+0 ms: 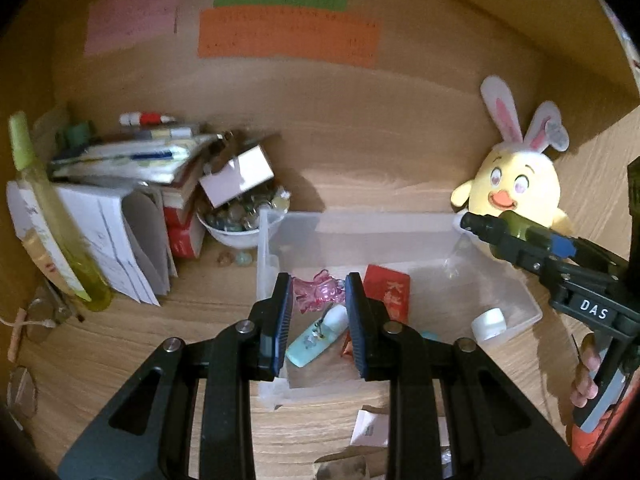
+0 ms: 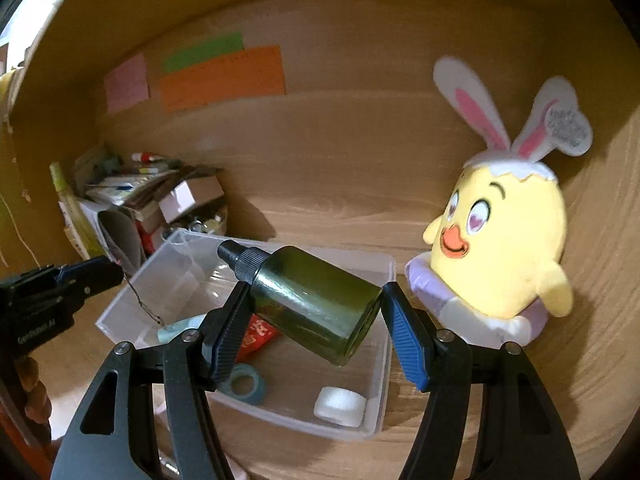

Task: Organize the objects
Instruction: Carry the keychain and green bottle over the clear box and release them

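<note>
Green bottle (image 2: 316, 306) gripped by right tool (image 2: 312, 328) over clear bin (image 2: 386, 344) on wooden shelf (image 2: 360, 216); left tool (image 1: 318, 320) open.

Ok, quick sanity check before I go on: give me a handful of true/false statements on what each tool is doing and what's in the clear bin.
1. The right tool holds a dark green bottle with a black cap. True.
2. The bottle already lies on the floor of the clear bin. False: it is held tilted above the bin, between the fingers.
3. The left tool grips the pink trinket. False: its jaws stand open and empty above the bin.
4. A white cap lies in the bin. True.
5. The yellow chick plush sits inside the bin. False: it stands outside, beside the bin.
</note>
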Motion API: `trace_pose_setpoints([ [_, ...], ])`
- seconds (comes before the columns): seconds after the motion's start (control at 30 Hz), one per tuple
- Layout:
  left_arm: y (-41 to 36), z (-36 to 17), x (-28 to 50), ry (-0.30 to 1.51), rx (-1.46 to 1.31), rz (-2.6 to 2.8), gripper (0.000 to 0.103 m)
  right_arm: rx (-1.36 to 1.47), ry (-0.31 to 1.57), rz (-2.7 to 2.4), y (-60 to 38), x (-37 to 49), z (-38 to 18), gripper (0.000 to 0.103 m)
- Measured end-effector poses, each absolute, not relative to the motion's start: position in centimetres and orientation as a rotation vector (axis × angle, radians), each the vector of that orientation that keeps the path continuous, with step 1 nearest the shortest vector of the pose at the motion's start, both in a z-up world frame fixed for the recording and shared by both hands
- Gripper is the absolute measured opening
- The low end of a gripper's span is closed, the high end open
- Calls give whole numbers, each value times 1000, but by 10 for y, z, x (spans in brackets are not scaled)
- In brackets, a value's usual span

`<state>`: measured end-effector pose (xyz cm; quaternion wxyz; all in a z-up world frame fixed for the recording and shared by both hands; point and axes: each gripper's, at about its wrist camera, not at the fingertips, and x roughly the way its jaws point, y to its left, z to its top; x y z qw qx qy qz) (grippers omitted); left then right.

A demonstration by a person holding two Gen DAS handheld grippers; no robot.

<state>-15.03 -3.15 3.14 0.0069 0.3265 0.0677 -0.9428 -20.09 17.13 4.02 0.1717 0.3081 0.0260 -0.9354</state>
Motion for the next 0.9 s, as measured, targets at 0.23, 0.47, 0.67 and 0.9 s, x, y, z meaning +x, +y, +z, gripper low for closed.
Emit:
trace_pose_setpoints([
  [0.23,-25,13,-167,213,1132,-2957,26,994,74,-2610,167,-220,11,62],
  [0.47,-19,4,-173,189,1193,-2973,26,1046,140,-2592,159,-228,-5,62],
  [0.67,-21,1,-175,201,1220,-2973,26,1065,176,-2575,150,-229,-10,62],
  [0.9,-19,-1,-175,187,1244,-2981,35,1092,210,-2543,139,-230,-17,62],
])
